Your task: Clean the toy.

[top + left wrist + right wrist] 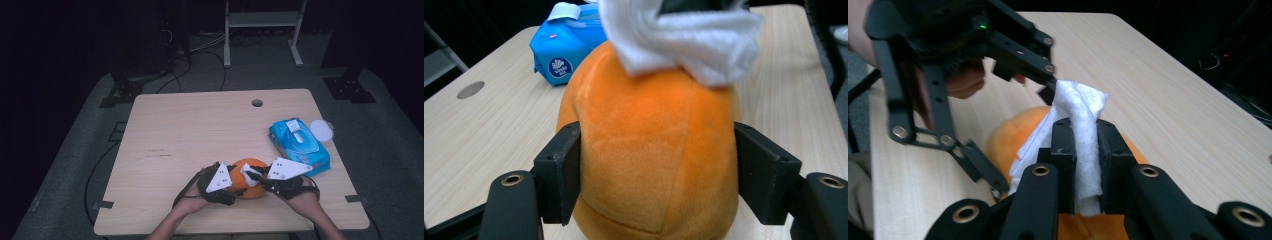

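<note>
An orange plush ball (252, 190) (654, 150) rests on the wooden table (190, 130) near its front edge. My left gripper (236, 189) (656, 170) comes at it from the left, and its two jaws press on the ball's sides. A white wipe (248, 174) (684, 40) (1080, 105) lies against the top of the ball. My right gripper (251, 176) (1083, 145) reaches in from the right and is shut on this wipe, which sticks up between its jaws. In the right gripper view the ball (1013, 135) peeks out beneath the wipe.
A blue pack of wipes (299, 145) (569, 45) lies to the right, behind the ball, with a round white lid (321, 130) at the table's right edge. A cable hole (257, 103) (470, 89) sits near the far edge.
</note>
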### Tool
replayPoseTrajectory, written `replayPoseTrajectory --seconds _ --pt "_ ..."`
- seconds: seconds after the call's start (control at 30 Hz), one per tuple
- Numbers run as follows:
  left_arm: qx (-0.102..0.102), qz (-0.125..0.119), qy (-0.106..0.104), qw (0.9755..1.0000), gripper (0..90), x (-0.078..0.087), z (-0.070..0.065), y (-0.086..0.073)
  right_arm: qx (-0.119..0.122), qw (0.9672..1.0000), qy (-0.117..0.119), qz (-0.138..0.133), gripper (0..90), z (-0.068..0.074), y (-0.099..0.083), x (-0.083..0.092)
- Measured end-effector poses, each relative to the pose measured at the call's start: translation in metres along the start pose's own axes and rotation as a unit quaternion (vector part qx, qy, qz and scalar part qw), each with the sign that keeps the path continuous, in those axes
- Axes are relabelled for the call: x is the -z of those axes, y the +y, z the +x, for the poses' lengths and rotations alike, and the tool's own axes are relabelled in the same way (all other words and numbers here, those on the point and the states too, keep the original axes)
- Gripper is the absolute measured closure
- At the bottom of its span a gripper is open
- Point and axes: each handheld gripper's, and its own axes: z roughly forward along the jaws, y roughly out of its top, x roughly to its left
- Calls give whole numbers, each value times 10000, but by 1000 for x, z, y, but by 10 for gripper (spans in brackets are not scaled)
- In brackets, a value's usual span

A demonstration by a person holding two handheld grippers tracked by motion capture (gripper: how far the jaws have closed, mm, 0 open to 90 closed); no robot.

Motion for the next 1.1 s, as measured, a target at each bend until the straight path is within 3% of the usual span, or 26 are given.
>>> replayPoseTrajectory --seconds 0.13,0.17,0.37,0.47,0.53,0.57,0.6,0.63,0.67,0.7,0.8,1.0,1.1 --pt "-298 86 40 9995 284 -1 -7 0 177 9994 299 73 794 17 5 -13" --pt "-264 59 31 9996 285 -1 -7 -1 255 9992 289 109 795 18 6 -15" --pt "-75 -47 -17 10000 287 0 -3 -5 -62 10000 -1 62 795 -3 0 1" --pt "-94 -29 -7 10000 284 -2 -5 -3 -266 9996 -113 50 795 -13 -6 9" --pt "-188 47 -10 9998 274 -4 -7 0 -273 9996 -97 55 795 -10 -6 6" --pt "-216 75 -14 9997 271 -4 -8 0 -234 9997 -22 41 795 -6 -5 3" --pt "-255 91 -24 9996 274 -4 -9 -1 -224 9994 251 -26 794 1 -4 -3" --pt "-315 112 -43 9994 274 -5 -10 -1 -224 9994 251 -26 794 1 -4 -3" --pt "-358 174 -30 9992 276 -5 -11 -1 -185 9990 418 -20 794 5 -3 -7" --pt "-364 223 -25 9991 281 -5 -11 -2 -4 9992 392 92 794 11 -1 -11" --pt "-170 157 -71 9997 290 -2 -6 -6 -25 9994 347 73 794 7 -1 -9" --pt "127 98 -168 9997 287 0 2 -14 -413 9991 33 87 794 -18 -15 11" --pt "250 178 -231 9993 183 -2 4 -10 -526 9986 51 72 794 -20 -21 11"
